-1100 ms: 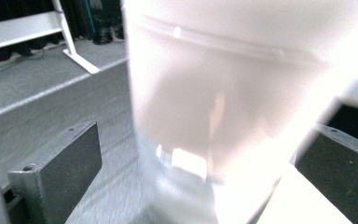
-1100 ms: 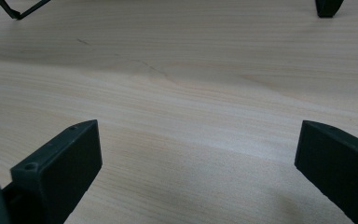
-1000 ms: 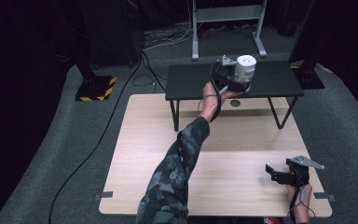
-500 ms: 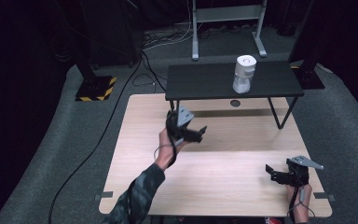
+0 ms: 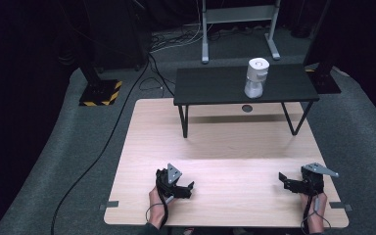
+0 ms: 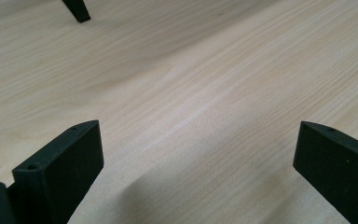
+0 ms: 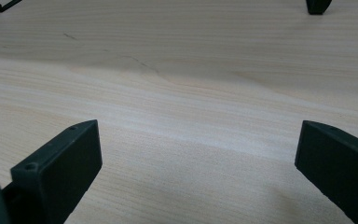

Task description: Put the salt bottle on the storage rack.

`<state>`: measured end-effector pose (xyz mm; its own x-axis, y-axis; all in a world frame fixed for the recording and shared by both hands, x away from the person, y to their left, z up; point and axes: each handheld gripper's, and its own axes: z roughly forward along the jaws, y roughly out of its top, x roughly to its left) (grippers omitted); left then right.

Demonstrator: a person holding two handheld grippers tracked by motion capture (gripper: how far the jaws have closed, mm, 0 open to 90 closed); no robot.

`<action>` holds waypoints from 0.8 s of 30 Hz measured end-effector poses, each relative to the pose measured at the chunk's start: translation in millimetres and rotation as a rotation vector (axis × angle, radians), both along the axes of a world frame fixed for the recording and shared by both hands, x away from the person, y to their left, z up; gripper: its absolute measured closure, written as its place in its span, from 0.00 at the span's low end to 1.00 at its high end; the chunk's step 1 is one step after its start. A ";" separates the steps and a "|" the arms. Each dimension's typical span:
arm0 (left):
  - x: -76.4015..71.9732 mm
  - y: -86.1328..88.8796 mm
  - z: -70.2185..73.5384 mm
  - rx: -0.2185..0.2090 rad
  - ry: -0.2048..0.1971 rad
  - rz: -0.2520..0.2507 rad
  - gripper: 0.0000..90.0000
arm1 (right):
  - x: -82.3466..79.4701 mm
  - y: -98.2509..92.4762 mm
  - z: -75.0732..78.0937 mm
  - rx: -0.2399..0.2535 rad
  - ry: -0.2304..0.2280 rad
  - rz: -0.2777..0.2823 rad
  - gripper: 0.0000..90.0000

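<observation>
Pale wood counter (image 5: pixel 235 147), fine straight grain, one thin dark scratch in the right gripper view. Matte black small table (image 5: pixel 215 85) with black legs. White canister (image 5: pixel 256 77), translucent lower part. Black grippers, left gripper (image 5: pixel 190 186) and right gripper (image 5: pixel 281 177), each topped by a grey plate. Grey carpet (image 5: pixel 78 147). Yellow-and-black hazard stripes on a black stand base (image 5: pixel 100 92). Black cable (image 5: pixel 90 169) across the carpet.

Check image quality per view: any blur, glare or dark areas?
High view: soft focus, surroundings nearly black, the wooden table evenly lit, the black side table casting a shadow strip. Left gripper view: wood grain sharp, near jaws soft, pale sheen mid-frame. Right gripper view: similar, with a faint shadow by the jaws.
</observation>
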<state>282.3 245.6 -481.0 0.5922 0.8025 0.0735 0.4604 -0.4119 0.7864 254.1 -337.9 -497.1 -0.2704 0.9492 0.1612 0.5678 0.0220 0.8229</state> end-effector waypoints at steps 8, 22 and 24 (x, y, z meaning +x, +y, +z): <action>10.2 -11.9 5.7 0.067 0.051 -0.006 0.03 | -3.2 -1.1 -2.0 0.009 -0.015 -0.007 0.00; 15.6 -10.5 6.4 0.047 0.079 0.003 0.03 | -5.0 -1.1 -2.7 0.014 -0.021 -0.011 0.00; 15.4 -10.6 6.4 0.048 0.078 0.004 0.03 | -4.7 -1.0 -2.3 0.011 -0.019 -0.009 0.00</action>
